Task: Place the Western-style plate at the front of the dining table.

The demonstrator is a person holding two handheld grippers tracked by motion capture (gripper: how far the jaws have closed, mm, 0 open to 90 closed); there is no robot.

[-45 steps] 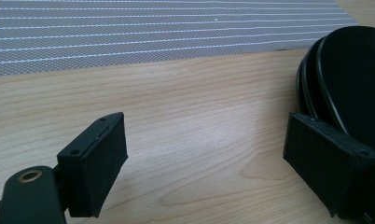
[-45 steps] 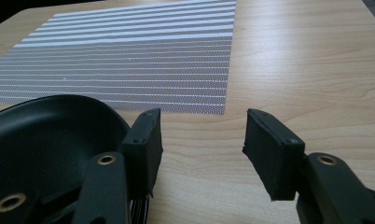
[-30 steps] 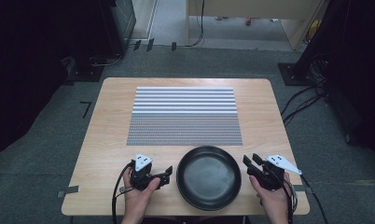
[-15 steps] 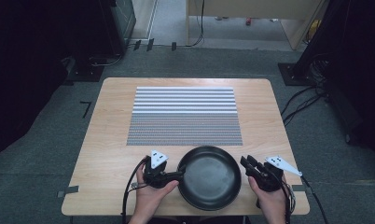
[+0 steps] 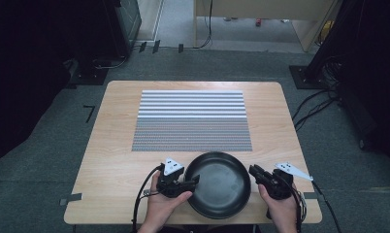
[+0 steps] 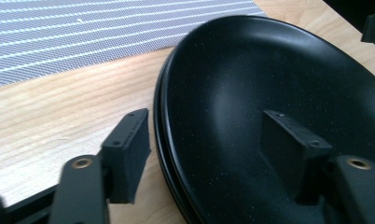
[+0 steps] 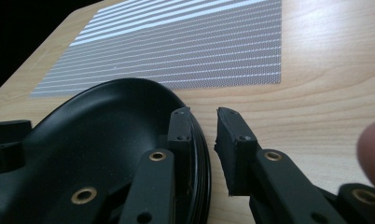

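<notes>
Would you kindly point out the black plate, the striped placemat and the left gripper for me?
black plate (image 5: 217, 187), high view, centre of its well.
striped placemat (image 5: 191, 120), high view, its middle.
left gripper (image 5: 197, 180), high view, between its fingertips at the plate's rim.

Both hands came in low. The left tool (image 5: 194, 182) and the right tool (image 5: 254, 171) had just been closing, jaws still apart.

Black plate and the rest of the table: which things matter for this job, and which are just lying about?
In the job:
- black plate, near table edge
- left claw, jaws astride the plate's left rim, just been closing
- right claw, jaws astride the right rim, also closing, small gap left

Lying about:
- striped mat, behind the plate
- wooden table
- cables on the floor
</notes>
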